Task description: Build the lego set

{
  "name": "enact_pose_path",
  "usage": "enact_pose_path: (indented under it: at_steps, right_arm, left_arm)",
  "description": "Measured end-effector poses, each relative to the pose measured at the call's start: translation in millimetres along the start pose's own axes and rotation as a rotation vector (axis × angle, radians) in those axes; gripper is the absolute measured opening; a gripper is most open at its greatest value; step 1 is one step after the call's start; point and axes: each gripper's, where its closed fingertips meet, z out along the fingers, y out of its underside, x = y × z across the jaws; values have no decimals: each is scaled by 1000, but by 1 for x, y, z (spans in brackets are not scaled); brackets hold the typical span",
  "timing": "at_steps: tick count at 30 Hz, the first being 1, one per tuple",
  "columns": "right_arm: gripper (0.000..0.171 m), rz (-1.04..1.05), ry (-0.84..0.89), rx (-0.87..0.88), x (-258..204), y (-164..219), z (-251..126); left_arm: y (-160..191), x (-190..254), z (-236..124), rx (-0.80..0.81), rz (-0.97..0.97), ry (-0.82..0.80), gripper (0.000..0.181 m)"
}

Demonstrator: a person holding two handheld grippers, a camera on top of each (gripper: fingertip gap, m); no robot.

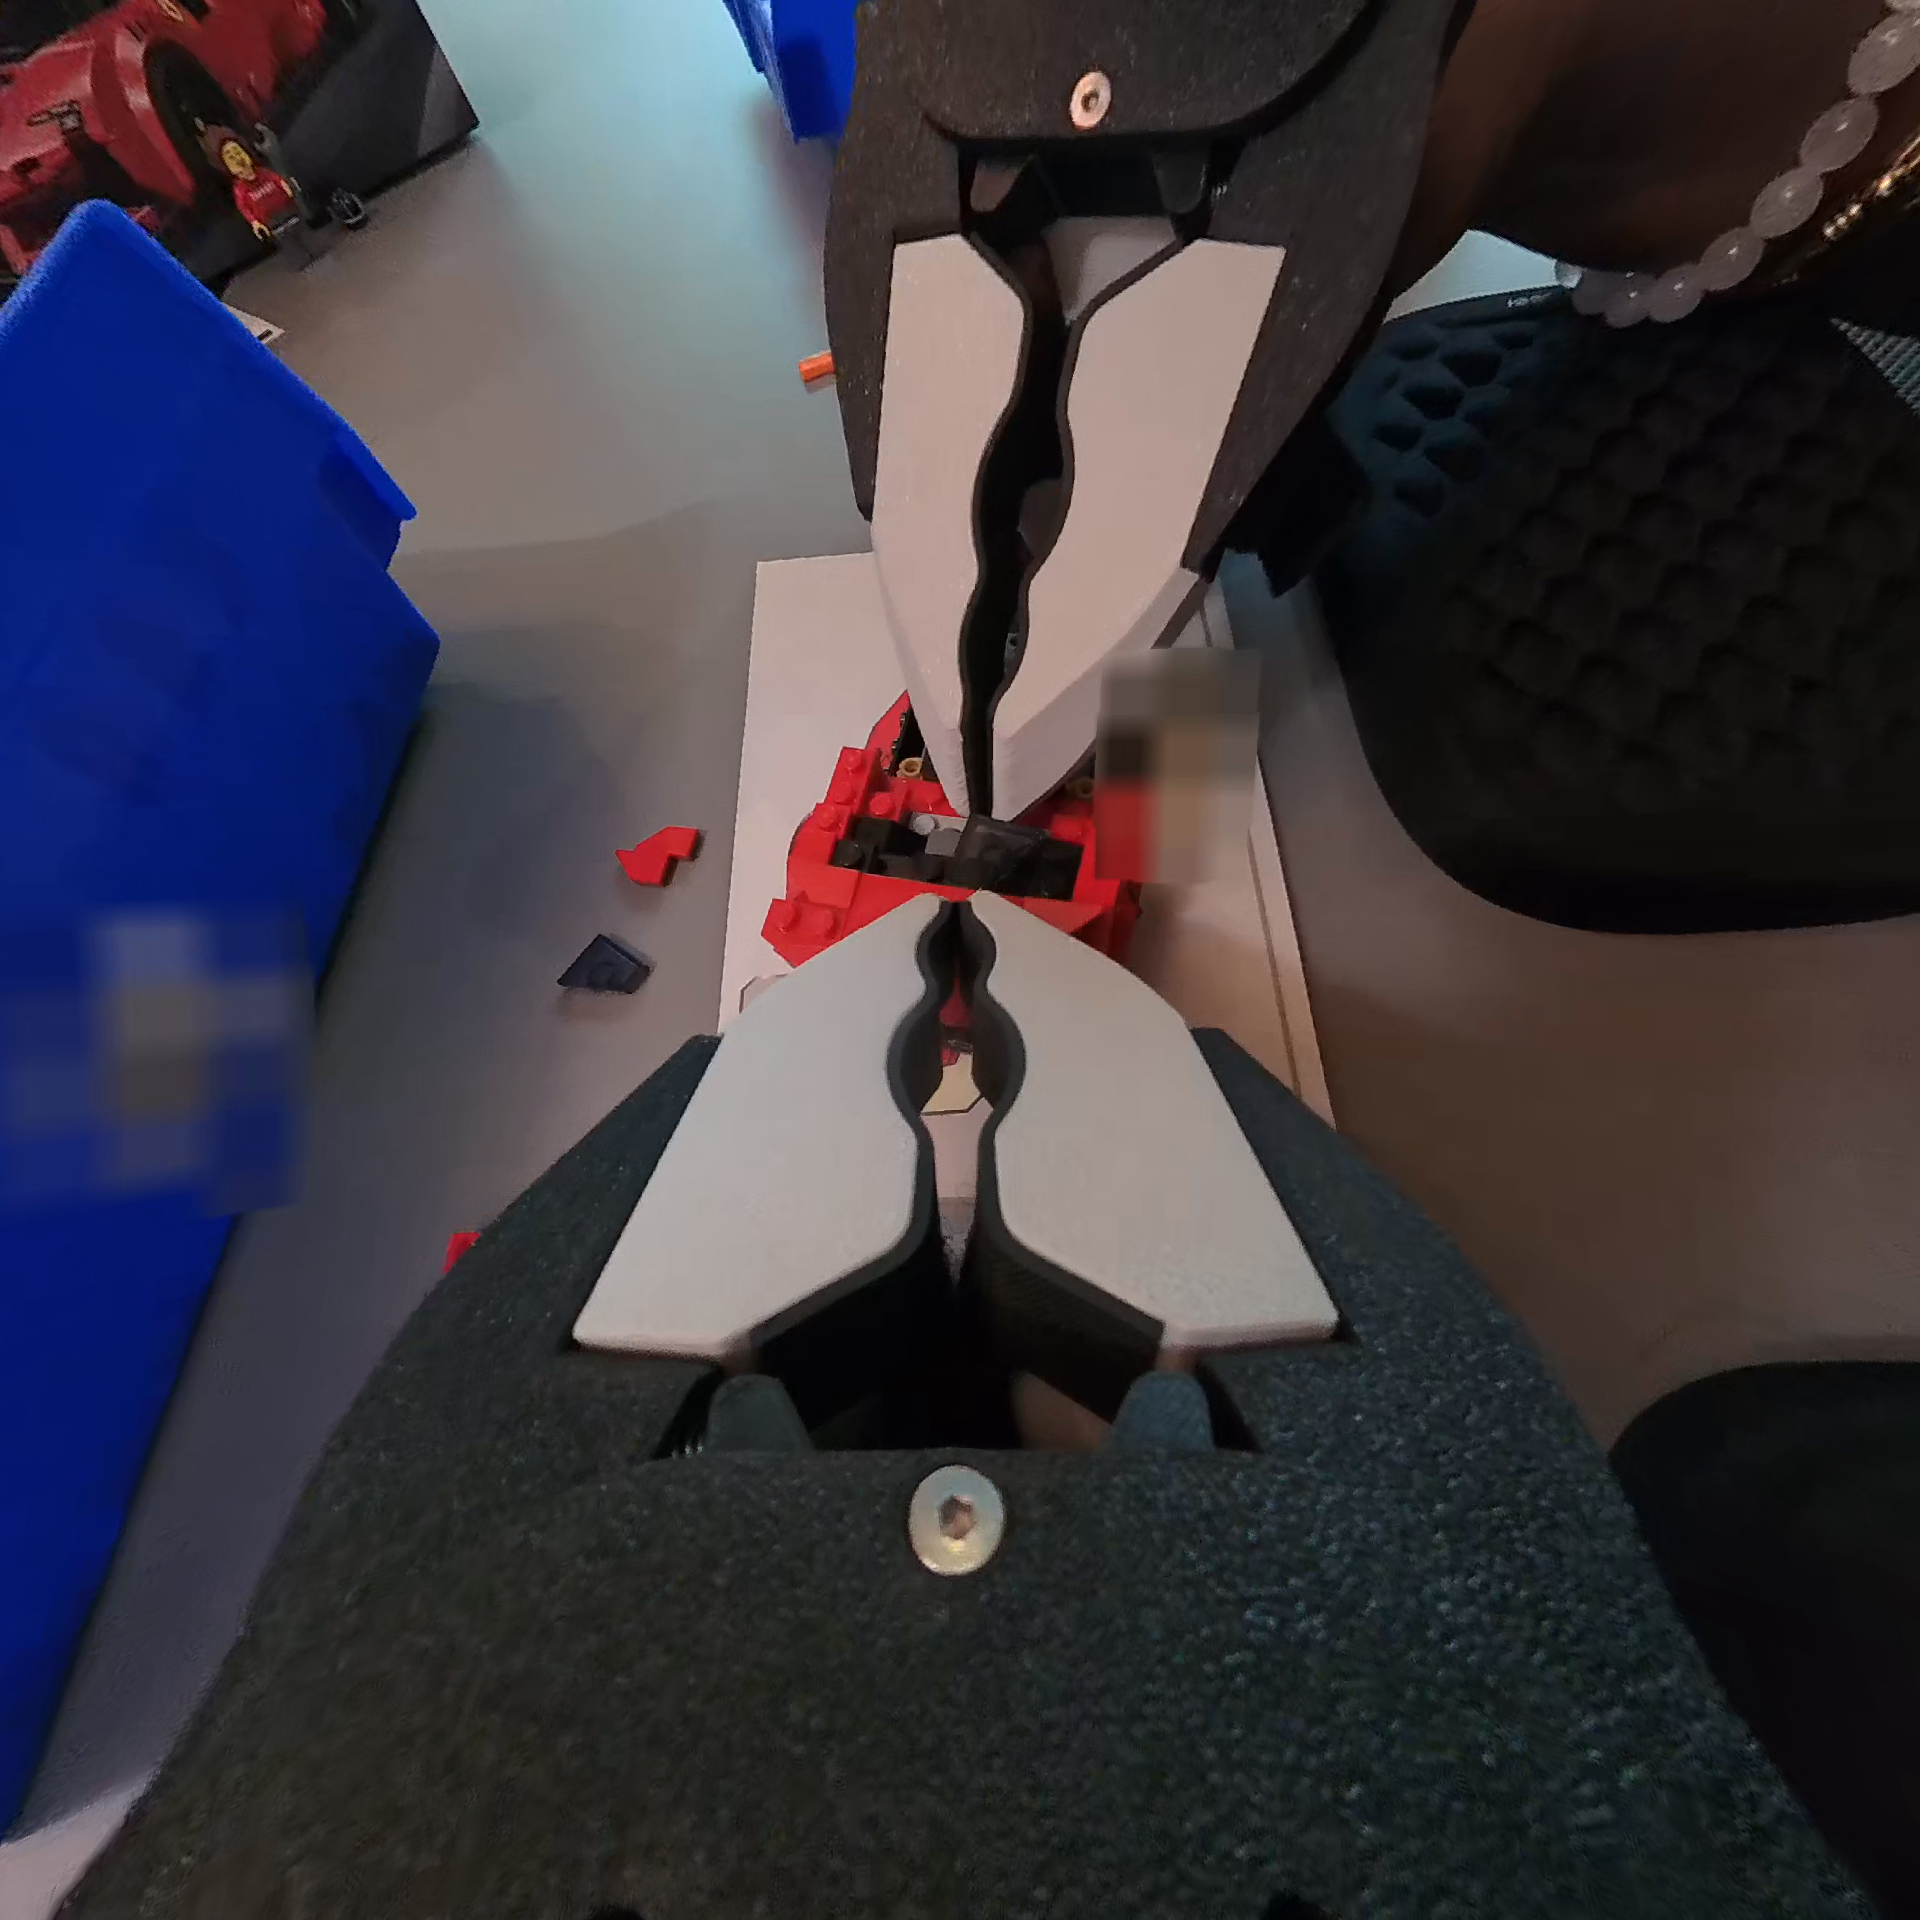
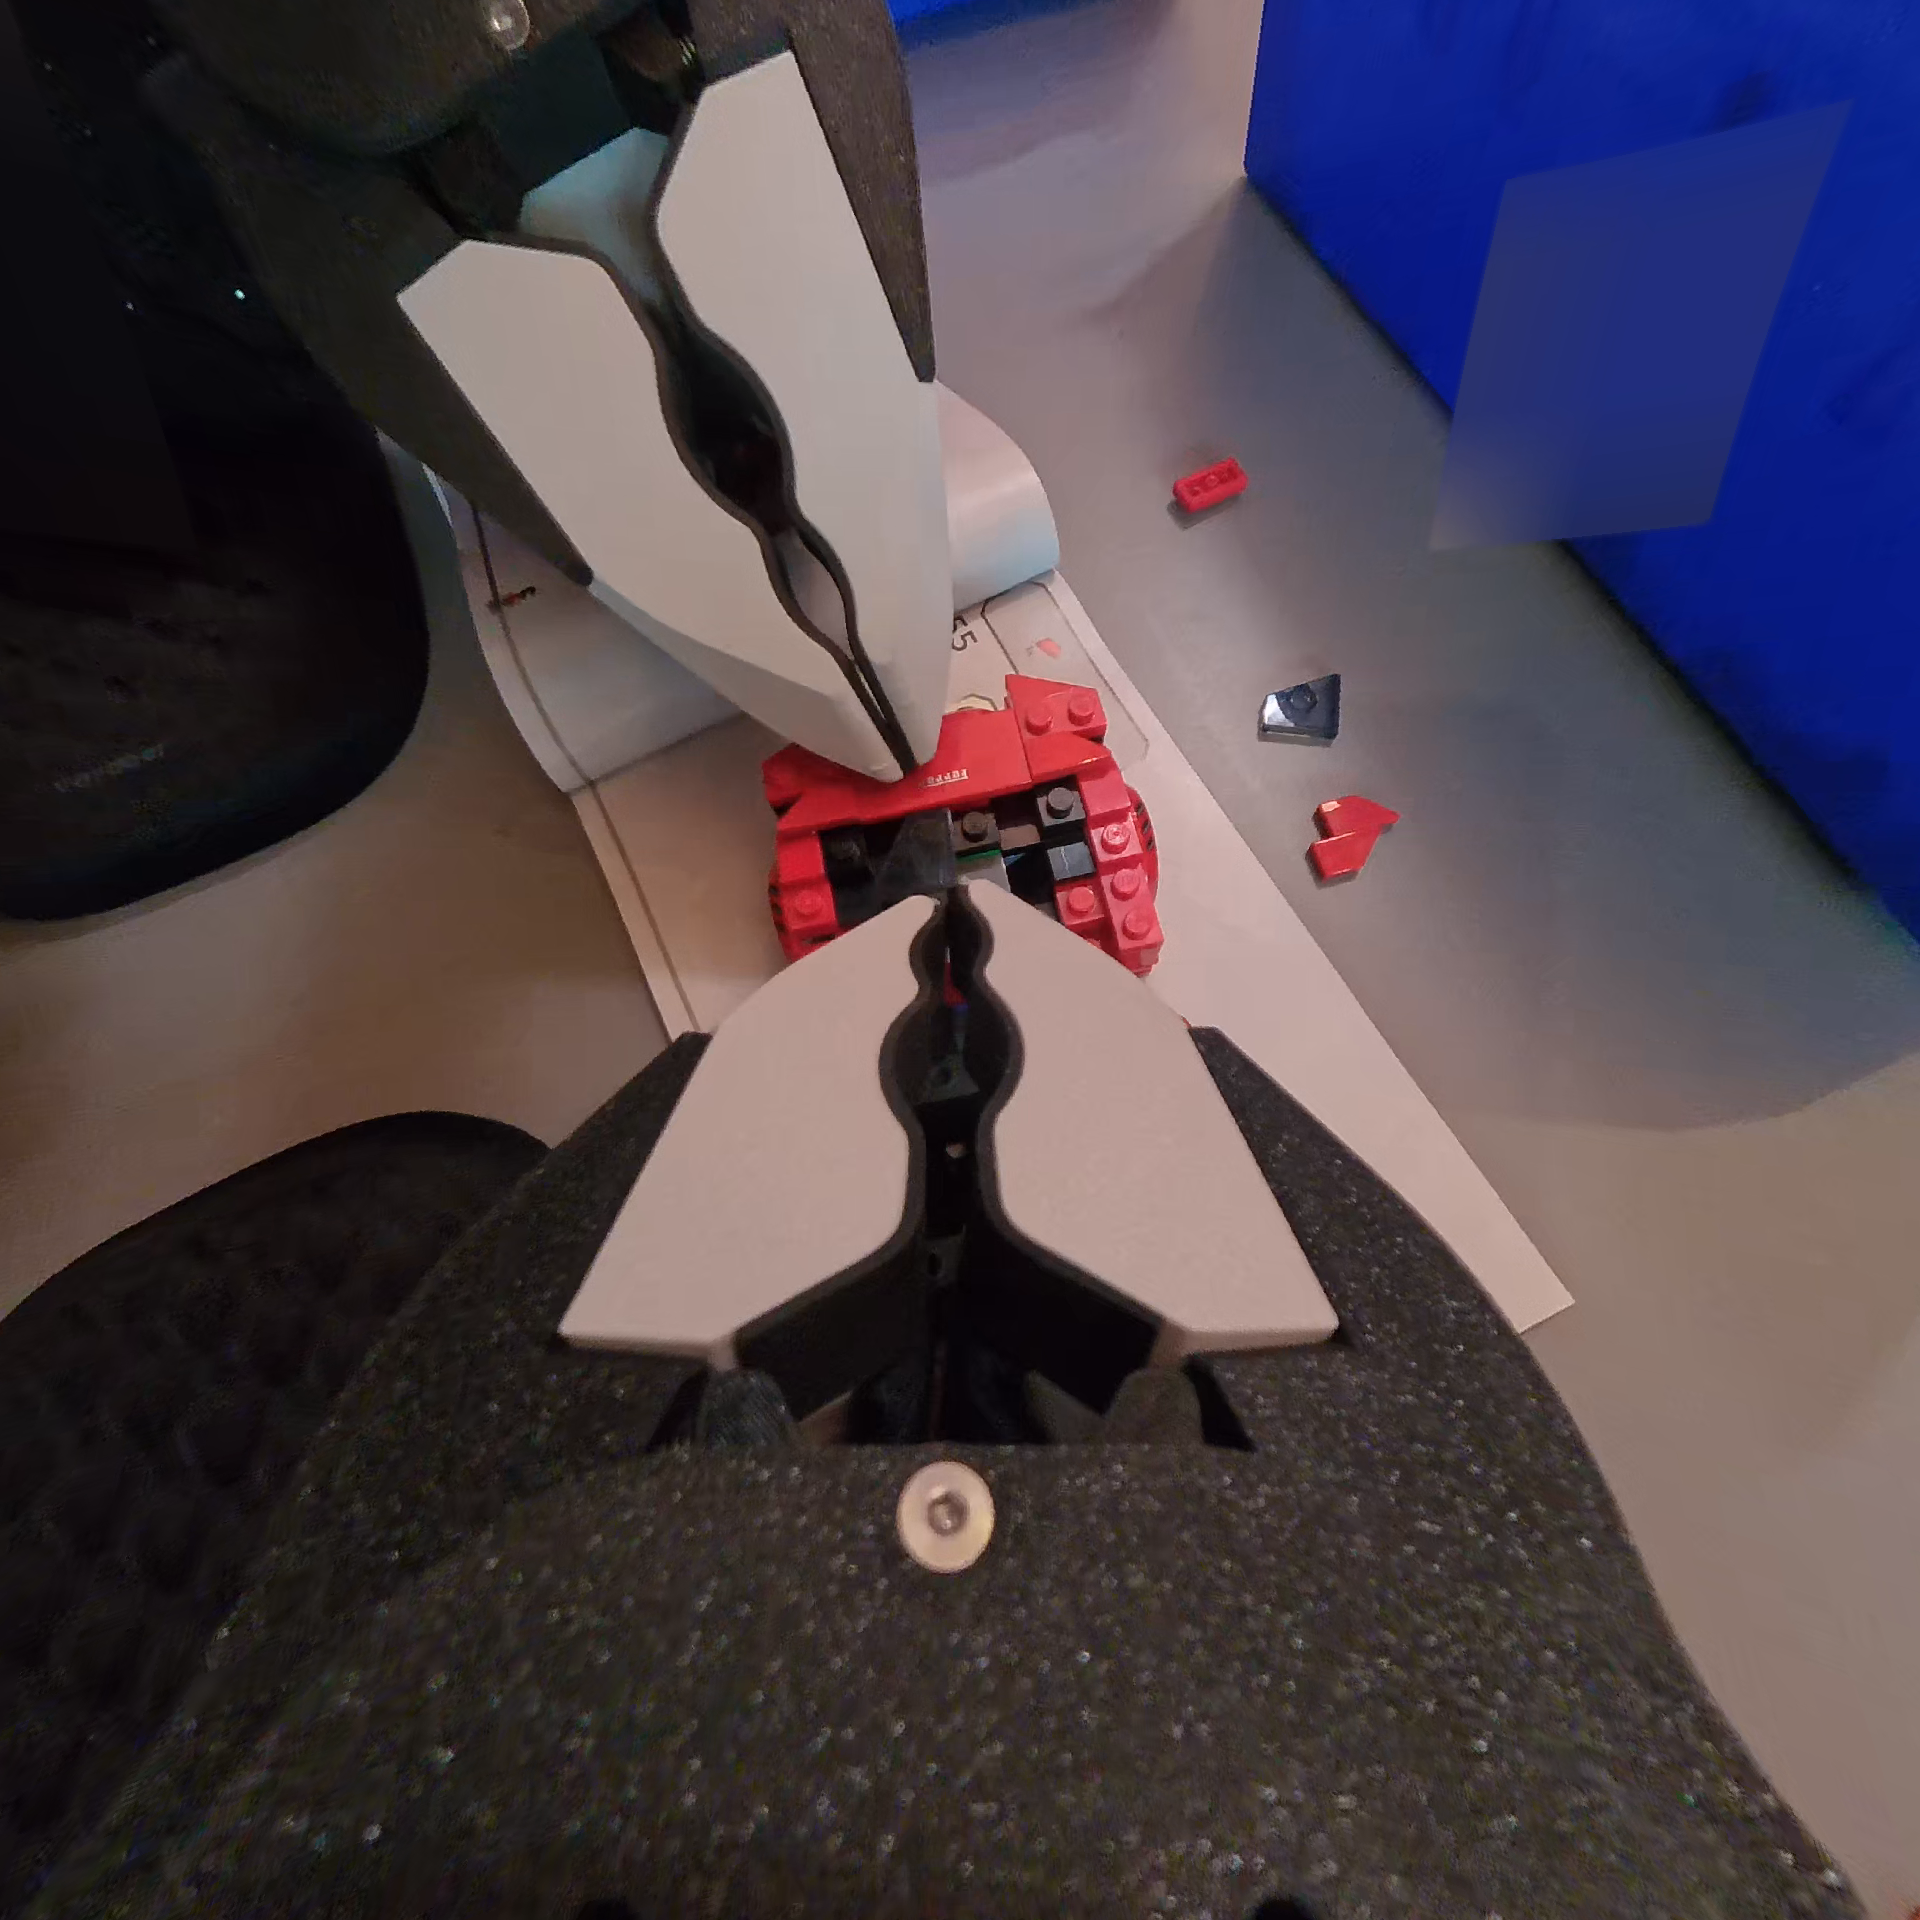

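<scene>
Two wrist views are given, and each shows what the other lacks: a red car box [image 1: 156, 114] and an orange peg [image 1: 816, 366] are seen only in the left wrist view's upper part, a small red plate [image 2: 1209, 485] only in the right wrist view's upper right. The studded red and black lego car [image 2: 966, 831] is set on a white instruction sheet [image 2: 1299, 1039] on the grey worktop [image 2: 1558, 987] at frame centre, its long axis running up the left wrist frame. The left gripper [image 1: 958, 906] fingers are pressed together at its red edge; the right gripper [image 2: 948, 889] fingers are clamped on a dark translucent piece [image 2: 914, 847]. Loose wedges [image 2: 1349, 834] lie beside a blue bin [image 2: 1558, 208].
</scene>
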Motion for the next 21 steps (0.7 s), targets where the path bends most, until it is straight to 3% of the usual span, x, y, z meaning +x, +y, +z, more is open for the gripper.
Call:
enact_pose_path:
  at_steps: [21]
  right_arm:
    - [0,-3,8,-13,1,0,1]
  left_arm:
    - [0,0,1,9,-26,9,0]
